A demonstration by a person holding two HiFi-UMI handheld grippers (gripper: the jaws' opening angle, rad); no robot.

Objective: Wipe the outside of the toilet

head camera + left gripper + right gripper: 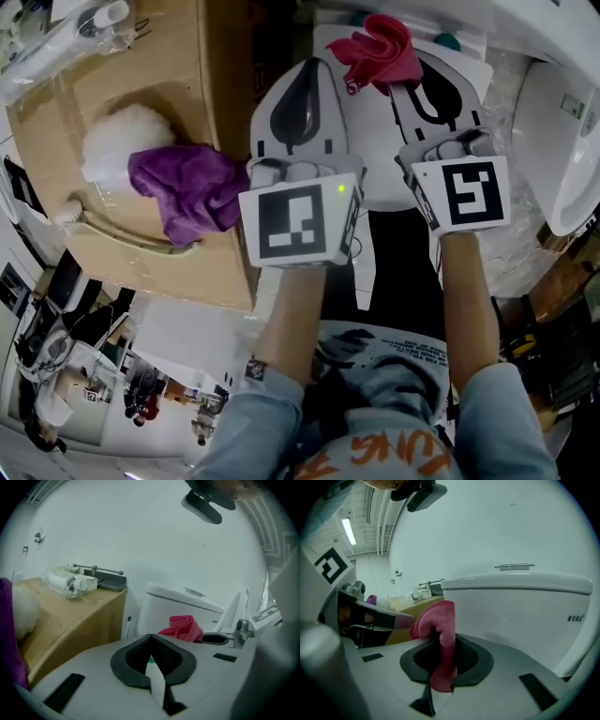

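The white toilet [377,150] lies ahead of both grippers; its tank [520,604] fills the right gripper view and also shows in the left gripper view [180,606]. My right gripper [414,77] is shut on a pink cloth [382,49], which bunches up above its jaws over the toilet. In its own view the pink cloth [440,639] hangs pinched in the right gripper [439,654]. My left gripper [312,66] is beside it, shut, with nothing between the jaws. The left gripper [150,638] points at the tank, the pink cloth [183,627] just to its right.
A cardboard box [159,84] stands left of the toilet, with a purple cloth [187,187], a white fluffy bundle [127,136] and plastic-wrapped items [70,581] on it. A white ceramic fixture [558,141] sits at the right. A white wall [140,536] rises behind the tank.
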